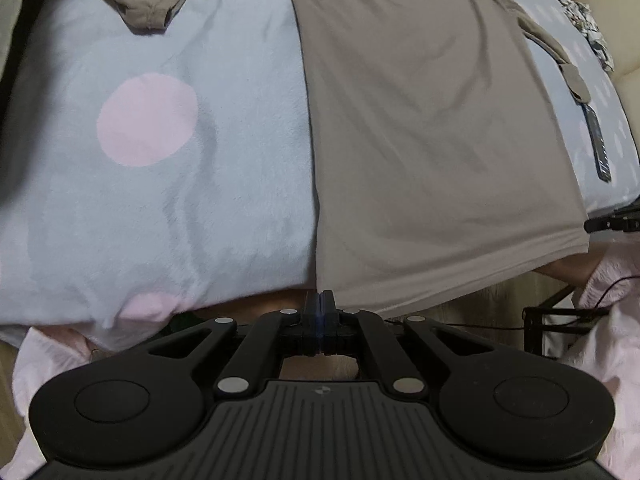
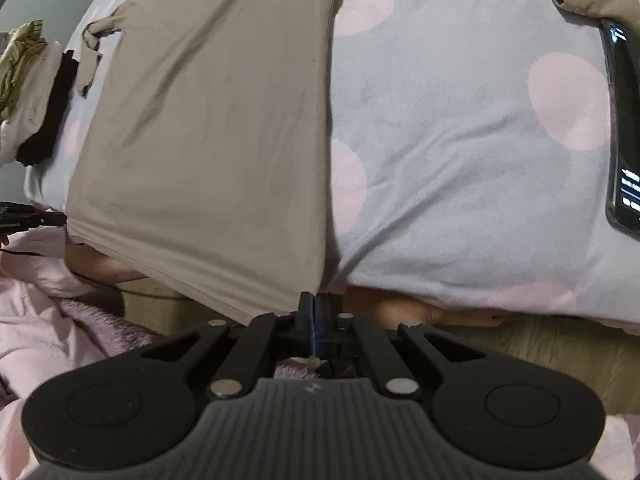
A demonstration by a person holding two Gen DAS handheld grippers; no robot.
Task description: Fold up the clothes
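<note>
Two grippers, left (image 1: 321, 300) and right (image 2: 315, 302), clench jaws on the taupe garment's (image 1: 432, 140) hem corners.

Dim, soft indoor light, faint shadows, slight blur, strong fisheye bending toward dark corners.

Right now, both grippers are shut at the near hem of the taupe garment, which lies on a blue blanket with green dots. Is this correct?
Not quite: the dots on the blue blanket are pink, not green, as the right wrist view shows. The rest holds: the left gripper and the right gripper are both shut at the near hem corners of the taupe garment.
</note>
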